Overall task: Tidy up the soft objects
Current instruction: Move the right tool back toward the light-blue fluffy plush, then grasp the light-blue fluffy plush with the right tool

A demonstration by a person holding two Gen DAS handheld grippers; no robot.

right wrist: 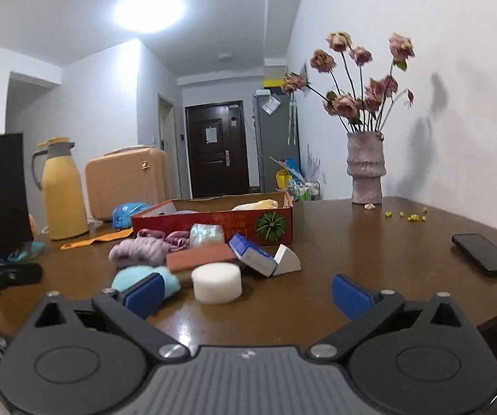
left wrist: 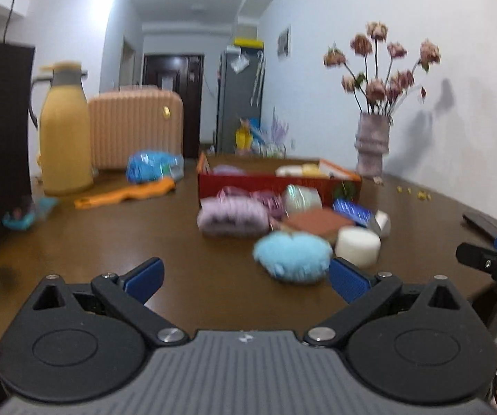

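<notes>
With both tools spread wide and empty, left tool [left wrist: 246, 282] and right tool [right wrist: 248, 294], I'd square up on the blue plush [left wrist: 291, 256] lying on the table [left wrist: 186, 242] before the red box [left wrist: 276, 181], then squeeze gently.

Blue fluffy ball [left wrist: 291, 257], white sponge [right wrist: 216, 282], red box [right wrist: 214, 223].

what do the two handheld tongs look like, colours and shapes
Both look the same. The left tongs and right tongs each have a grey ribbed body with a small pale logo, flanked by two round black housings with triangular cut-outs. Black link arms on silver pivot screws carry short fingers with blue ribbed pads. No sleeve or hand shows in either view.
</notes>
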